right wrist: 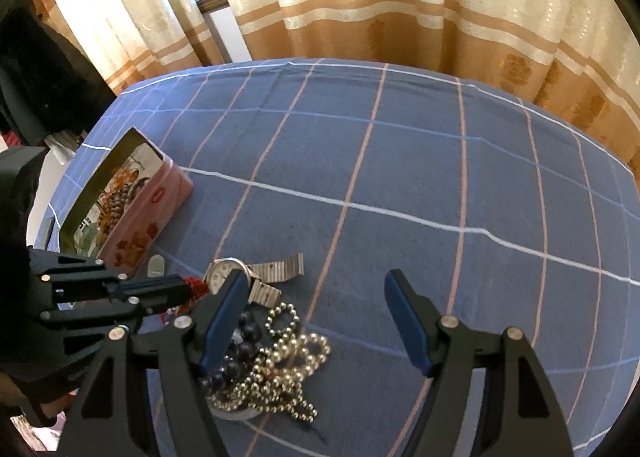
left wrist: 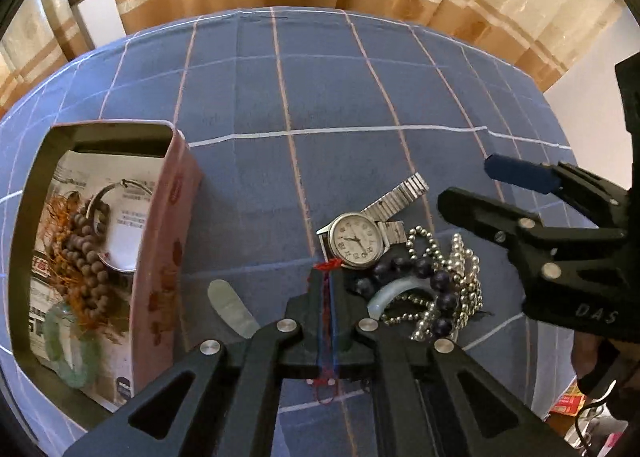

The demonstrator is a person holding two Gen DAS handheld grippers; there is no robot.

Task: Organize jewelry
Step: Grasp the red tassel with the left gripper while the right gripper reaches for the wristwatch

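A blue cloth crossed by white and pale pink lines (right wrist: pixel 400 185) covers the flat surface; what lies beneath it cannot be told. Behind it hang cream curtains with tan bands (right wrist: pixel 360 5), with bright daylight coming through them.

At about 9 o'clock on the cloth stands an open pink tin box (left wrist: pixel 160 241). The left wrist view looks straight into it: a string of brown wooden beads with orange tassels (left wrist: pixel 86 253), a thin metal bangle (left wrist: pixel 120 193) and a pale green jade bangle (left wrist: pixel 72 341) lie inside on printed paper. The right wrist view shows only a sliver of that interior.

The loose jewelry sits near 6 o'clock: a silver wristwatch with a white dial and metal link strap (left wrist: pixel 356 241), a tangle of silver ball-bead chains (right wrist: pixel 288 369), a strand of dark purple round beads (left wrist: pixel 440 289) and a pale jade ring piece (left wrist: pixel 384 293) partly under them. A pale green flat stone piece (left wrist: pixel 232 305) lies apart, between pile and box.

The left gripper (left wrist: pixel 327 277) has its jaws clenched on a red thread (left wrist: pixel 328 265) just beside the watch; the thread's lower end shows only in the left wrist view. The right gripper (right wrist: pixel 316 321) hangs over the pile with its jaws released and blue pads (right wrist: pixel 408 321) wide apart, holding nothing.
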